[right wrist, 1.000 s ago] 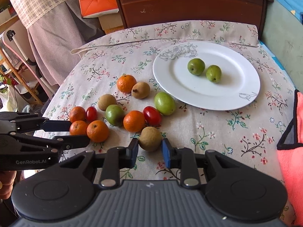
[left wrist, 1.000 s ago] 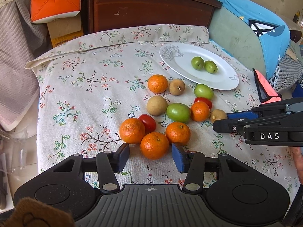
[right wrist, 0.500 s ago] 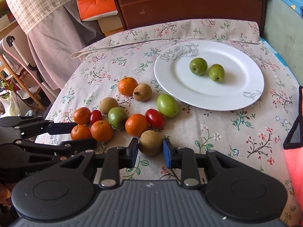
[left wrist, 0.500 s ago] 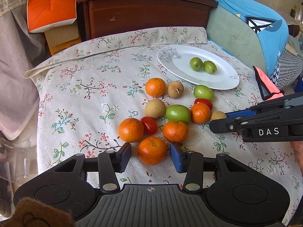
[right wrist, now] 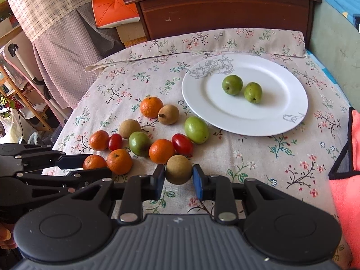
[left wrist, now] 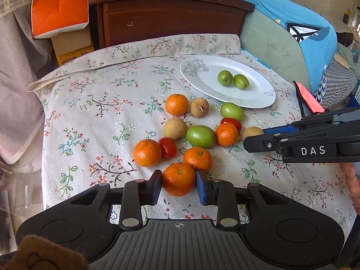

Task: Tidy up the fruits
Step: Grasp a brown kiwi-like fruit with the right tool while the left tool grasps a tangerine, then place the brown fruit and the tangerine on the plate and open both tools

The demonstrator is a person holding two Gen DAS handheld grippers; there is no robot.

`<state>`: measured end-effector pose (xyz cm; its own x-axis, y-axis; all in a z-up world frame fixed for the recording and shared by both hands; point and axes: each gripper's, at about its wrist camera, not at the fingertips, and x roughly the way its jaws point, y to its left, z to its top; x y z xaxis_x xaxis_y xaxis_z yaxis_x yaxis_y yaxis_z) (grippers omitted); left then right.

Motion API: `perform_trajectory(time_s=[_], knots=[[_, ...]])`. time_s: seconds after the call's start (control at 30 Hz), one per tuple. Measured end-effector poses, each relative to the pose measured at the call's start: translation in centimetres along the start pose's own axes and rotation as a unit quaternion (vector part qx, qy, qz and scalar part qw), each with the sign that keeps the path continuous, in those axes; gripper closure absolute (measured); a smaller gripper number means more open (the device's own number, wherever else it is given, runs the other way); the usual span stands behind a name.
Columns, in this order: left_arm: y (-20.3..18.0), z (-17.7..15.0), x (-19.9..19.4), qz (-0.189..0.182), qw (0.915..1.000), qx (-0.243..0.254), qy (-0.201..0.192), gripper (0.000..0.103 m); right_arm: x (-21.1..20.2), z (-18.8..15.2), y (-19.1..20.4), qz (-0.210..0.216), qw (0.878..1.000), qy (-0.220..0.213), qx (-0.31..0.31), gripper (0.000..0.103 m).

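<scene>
Several small oranges, green fruits, brown round fruits and two red tomatoes lie in a cluster on the flowered cloth. In the left wrist view my left gripper point(left wrist: 179, 187) has its jaws closing on the nearest orange point(left wrist: 178, 177), with both pads against its sides. In the right wrist view my right gripper point(right wrist: 178, 181) is shut on a brown round fruit point(right wrist: 178, 168) at the cluster's near edge. The white plate point(right wrist: 225, 117) behind holds two green fruits point(right wrist: 232, 84). The right gripper point(left wrist: 254, 139) shows at the right of the left view.
A dark wooden headboard point(right wrist: 225, 9) stands behind the cloth, with an orange carton point(left wrist: 58, 6) to its left. A pink cloth point(right wrist: 344, 180) lies at the right edge. Blue and green bedding point(left wrist: 292, 33) fills the far right. Bare cloth stretches left of the fruits.
The left jaws have narrowed around the near orange until the pads meet it. The right gripper keeps its hold on the brown fruit and has not moved.
</scene>
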<state>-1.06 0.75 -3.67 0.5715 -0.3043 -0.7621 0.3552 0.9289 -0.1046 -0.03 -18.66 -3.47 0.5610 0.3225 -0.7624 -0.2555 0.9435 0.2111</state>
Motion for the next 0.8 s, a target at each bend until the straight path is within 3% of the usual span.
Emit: perform_trajectory(time_s=[0.47, 0.63, 0.8], knots=[[0.3, 1.7, -1.3, -0.015, 0.9987, -0.035, -0.035, 0.073, -3.8, 2.0, -0.4, 0.004, 0.998, -0.039, -0.041, 0.076], [0.4, 3.1, -1.0, -0.023, 0.9975, -0.051, -0.042, 0.073, -5.0, 2.7, -1.8, -0.002, 0.998, -0.047, -0.046, 0.076], [-0.4, 5.1, -0.2, -0.024, 0.9976, -0.038, -0.053, 0.073, -5.4, 3.5, -3.8, -0.021, 0.998, -0.059, -0.029, 0.076]])
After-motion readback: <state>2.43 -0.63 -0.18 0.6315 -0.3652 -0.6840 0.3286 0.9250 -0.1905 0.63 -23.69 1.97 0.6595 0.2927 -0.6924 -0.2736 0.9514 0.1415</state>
